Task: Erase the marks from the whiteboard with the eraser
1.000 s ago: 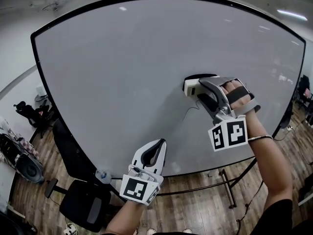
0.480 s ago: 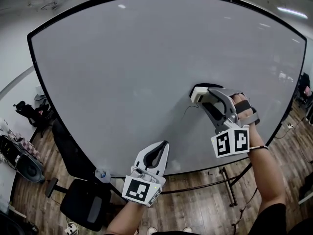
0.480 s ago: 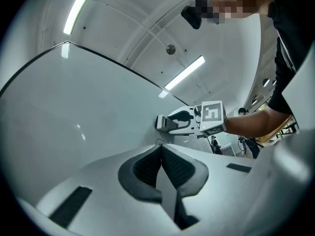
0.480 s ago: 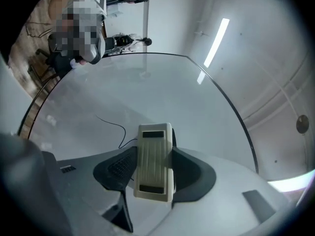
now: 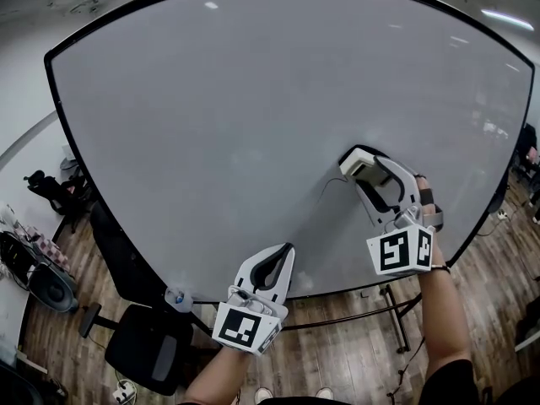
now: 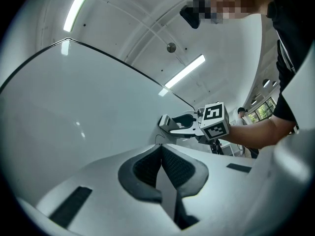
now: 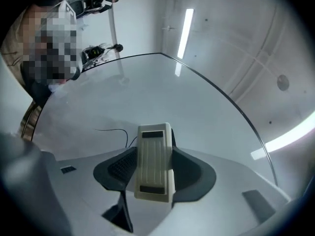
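A large whiteboard (image 5: 236,116) fills the head view. A thin dark pen line (image 5: 325,187) curves on it at lower right, also visible as a pen line (image 7: 114,131) in the right gripper view. My right gripper (image 5: 359,169) is shut on a cream eraser (image 7: 154,161), pressed to the board just right of the line. The eraser (image 5: 351,164) shows as a white block at the jaw tips. My left gripper (image 5: 278,256) hangs lower, near the board's bottom edge, shut with nothing in it. The left gripper view shows the right gripper (image 6: 170,123) against the board.
Below the board are its metal stand (image 5: 392,306) and a wood floor. A black office chair (image 5: 143,348) stands at lower left, with bags and gear (image 5: 38,264) along the left wall.
My right gripper has slid the eraser down and to the right across the board. The left gripper has barely moved.
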Motion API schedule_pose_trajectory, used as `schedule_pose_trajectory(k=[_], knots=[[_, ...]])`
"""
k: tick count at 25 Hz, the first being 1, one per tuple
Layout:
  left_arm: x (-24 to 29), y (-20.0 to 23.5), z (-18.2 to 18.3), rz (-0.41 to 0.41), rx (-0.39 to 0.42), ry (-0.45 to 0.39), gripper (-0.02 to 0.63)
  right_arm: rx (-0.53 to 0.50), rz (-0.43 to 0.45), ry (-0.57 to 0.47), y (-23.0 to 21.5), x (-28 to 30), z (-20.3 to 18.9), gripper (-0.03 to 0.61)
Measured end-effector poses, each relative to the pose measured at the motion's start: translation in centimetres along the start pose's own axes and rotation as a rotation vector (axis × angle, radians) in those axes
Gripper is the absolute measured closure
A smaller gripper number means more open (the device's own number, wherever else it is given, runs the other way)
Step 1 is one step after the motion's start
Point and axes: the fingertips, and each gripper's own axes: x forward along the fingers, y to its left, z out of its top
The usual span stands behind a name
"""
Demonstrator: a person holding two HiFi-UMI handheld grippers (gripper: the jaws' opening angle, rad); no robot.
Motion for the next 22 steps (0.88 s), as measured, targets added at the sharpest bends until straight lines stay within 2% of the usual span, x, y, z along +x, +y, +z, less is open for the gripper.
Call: schedule_pose_trajectory(k=[5, 9, 18, 22], knots=[[-0.4, 0.4, 0.0, 0.004, -0.003, -0.006, 0.595, 0.128, -0.027, 0.01, 0.6, 0.0, 0.4, 0.333], [-0.6, 1.3, 0.0, 0.016, -0.002, -0.004, 0.595, 0.154, -0.005, 0.017, 2.0, 0.4, 1.2, 0.333], [-1.2, 2.6, -0.5, 0.045, -0.012, 0.013, 0.595, 0.168, 0.103, 0.008, 8.3, 1.4, 3.9, 0.333], [-2.2, 3.4, -0.8, 0.063, -0.026, 0.017, 0.595, 0.173, 0.196, -0.009, 13.1, 1.7, 5.3, 0.331]])
